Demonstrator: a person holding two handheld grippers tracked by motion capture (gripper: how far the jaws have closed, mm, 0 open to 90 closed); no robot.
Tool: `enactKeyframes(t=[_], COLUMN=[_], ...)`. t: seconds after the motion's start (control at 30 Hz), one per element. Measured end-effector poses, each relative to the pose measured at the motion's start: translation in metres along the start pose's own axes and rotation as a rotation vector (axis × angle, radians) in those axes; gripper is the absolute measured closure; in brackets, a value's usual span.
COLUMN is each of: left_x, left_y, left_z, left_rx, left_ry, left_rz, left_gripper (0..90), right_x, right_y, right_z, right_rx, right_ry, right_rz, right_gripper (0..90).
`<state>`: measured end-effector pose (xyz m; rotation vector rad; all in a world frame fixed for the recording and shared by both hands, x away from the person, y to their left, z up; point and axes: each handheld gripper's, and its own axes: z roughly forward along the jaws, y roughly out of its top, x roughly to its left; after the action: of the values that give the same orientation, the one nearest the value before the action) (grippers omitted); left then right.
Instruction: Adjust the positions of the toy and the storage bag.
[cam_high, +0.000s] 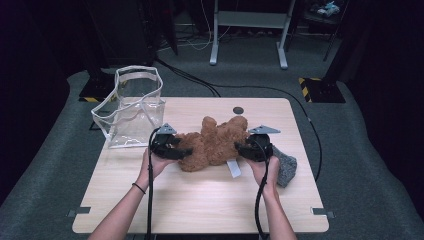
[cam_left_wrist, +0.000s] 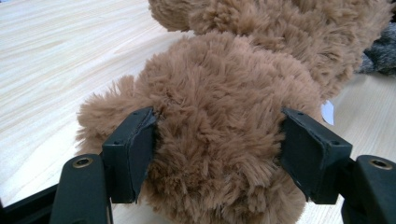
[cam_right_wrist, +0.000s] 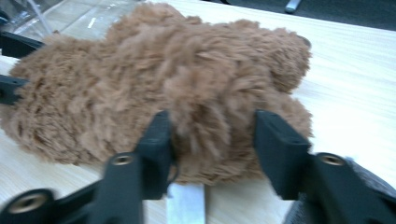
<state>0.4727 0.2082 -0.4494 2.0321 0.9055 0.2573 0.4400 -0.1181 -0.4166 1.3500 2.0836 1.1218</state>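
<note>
Two grippers meet a brown plush toy (cam_high: 215, 142) lying mid-surface on the wooden surface (cam_high: 200, 200). The left gripper (cam_high: 184, 152) has its jaws clamped on a furry lump at the toy's left end, pads sunk into the pile. The right gripper (cam_high: 239, 147) has its jaws parted around the right end, fur between them; whether they press is unclear. A clear bag (cam_high: 131, 107) stands at the far left; a grey cloth (cam_high: 286, 167) lies just beside the right hand (cam_high: 266, 169).

High view looks down from above; both gripper views (close-up, table-level) share the plush bear (cam_high: 216, 141)
</note>
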Motion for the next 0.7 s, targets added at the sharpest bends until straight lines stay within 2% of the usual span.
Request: enactKeyframes(t=[0.03, 0.07, 0.13, 0.3, 0.4, 0.43, 0.53, 0.7], left_x=[0.001, 0.0, -0.001, 0.0, 0.004, 0.004, 0.006, 0.006], left_y=[0.0, 0.0, 0.0, 0.001, -0.001, -0.001, -0.001, -0.001], left_z=[0.0, 0.001, 0.002, 0.004, 0.005, 0.005, 0.005, 0.004], left_rx=[0.001, 0.001, 0.005, 0.011, 0.007, 0.006, 0.002, 0.0], left_ry=[0.004, -0.002, -0.004, 0.008, 0.01, 0.004, 0.008, 0.008], left_rz=[0.014, 0.004, 0.011, 0.014, -0.004, -0.017, -0.007, -0.006], left_gripper=[29.7, 29.7, 29.6, 29.7, 29.8, 29.8, 29.8, 29.3], right_x=[-0.002, -0.004, -0.009, -0.016, -0.02, -0.022, -0.031, -0.051], right_y=[-0.002, -0.003, -0.008, -0.015, -0.015, -0.015, -0.019, -0.038], right_z=[-0.001, -0.003, -0.005, -0.015, -0.023, -0.025, -0.028, -0.026], right_rx=[0.001, -0.002, -0.01, -0.038, -0.06, -0.056, -0.029, 0.02], right_ry=[-0.008, -0.004, -0.014, 0.002, 0.0, -0.004, -0.034, -0.079], right_rz=[0.006, 0.013, 0.014, 0.034, 0.038, 0.044, 0.05, 0.079], right_gripper=[42.2, 38.1, 29.5, 23.1, 22.4, 21.6, 19.1, 16.5])
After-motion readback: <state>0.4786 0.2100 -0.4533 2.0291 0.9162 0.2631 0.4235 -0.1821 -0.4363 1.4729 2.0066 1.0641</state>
